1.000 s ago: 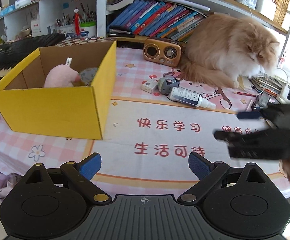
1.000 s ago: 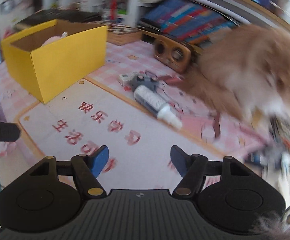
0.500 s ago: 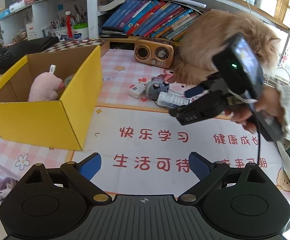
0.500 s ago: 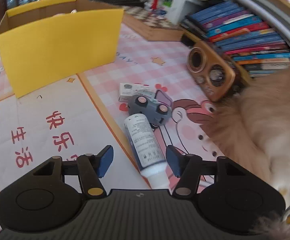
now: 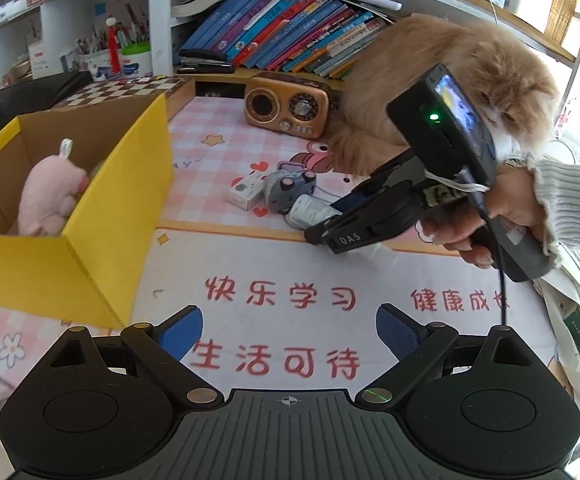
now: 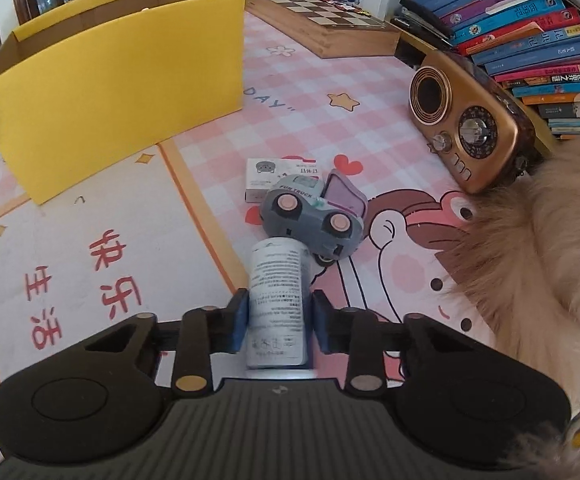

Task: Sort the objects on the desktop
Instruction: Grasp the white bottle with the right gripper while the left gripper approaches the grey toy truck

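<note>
A white tube with printed text (image 6: 277,296) lies on the mat, and my right gripper (image 6: 277,326) is shut on it, blue pads against both sides. Its far end touches a grey toy truck (image 6: 309,216), with a small white box (image 6: 280,178) behind. In the left wrist view the right gripper (image 5: 329,222) shows at the tube (image 5: 309,210), beside the truck (image 5: 288,188) and box (image 5: 244,192). My left gripper (image 5: 288,332) is open and empty above the mat's front. The yellow box (image 5: 106,216) at left holds a pink plush (image 5: 52,196).
A fluffy orange cat (image 5: 449,92) sits at the back right, close to the right gripper. A gold retro radio (image 6: 471,120) stands behind the toys. A chessboard (image 6: 325,16) and a bookshelf (image 5: 278,32) line the back. Papers (image 5: 577,312) lie at the right edge.
My right gripper moved forward over the tube and closed on it. The left gripper view shifted slightly toward the yellow box; its jaws stayed open.
</note>
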A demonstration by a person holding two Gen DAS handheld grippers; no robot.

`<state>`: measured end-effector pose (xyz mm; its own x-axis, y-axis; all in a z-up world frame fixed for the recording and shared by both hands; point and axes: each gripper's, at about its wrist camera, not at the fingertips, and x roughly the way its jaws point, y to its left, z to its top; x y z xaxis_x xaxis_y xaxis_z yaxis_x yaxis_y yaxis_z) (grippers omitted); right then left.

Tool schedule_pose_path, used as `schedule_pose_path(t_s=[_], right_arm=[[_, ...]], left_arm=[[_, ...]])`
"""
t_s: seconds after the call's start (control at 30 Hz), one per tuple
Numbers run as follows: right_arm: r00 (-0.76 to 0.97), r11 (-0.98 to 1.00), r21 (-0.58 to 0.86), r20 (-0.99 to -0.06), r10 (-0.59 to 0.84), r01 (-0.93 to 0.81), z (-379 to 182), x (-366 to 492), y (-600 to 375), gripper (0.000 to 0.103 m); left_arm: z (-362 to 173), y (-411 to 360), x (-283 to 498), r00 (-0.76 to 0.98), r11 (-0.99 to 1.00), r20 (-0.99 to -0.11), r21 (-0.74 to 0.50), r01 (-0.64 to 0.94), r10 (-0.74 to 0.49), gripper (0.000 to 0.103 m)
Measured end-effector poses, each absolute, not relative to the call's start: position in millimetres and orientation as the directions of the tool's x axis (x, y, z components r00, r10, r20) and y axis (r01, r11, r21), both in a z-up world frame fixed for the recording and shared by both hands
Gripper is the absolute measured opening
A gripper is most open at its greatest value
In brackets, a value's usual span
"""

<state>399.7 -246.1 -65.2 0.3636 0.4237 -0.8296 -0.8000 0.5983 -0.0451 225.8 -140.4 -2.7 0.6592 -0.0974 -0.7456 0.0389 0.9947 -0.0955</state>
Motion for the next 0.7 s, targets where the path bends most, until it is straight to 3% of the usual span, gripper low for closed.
schedule_pose_path(t_s=[0.4,0.7], right_arm=[[0.559,0.860,-0.045,-0.777,0.290,-0.508,-36.2,359.9,-341.1,0.030],[0.546,0.922,0.059,-0.790,0.278,-0.383,-36.0,308.5,-363.9,0.030]], left_arm=[[-17.9,-153.5,292.1,0.707,0.998,-0.704,-0.062,0.022,-0.060,0.094],[-46.0,-181.5,378.4,0.718,0.997,-0.696,0.057,0.048,0.005,0.082]])
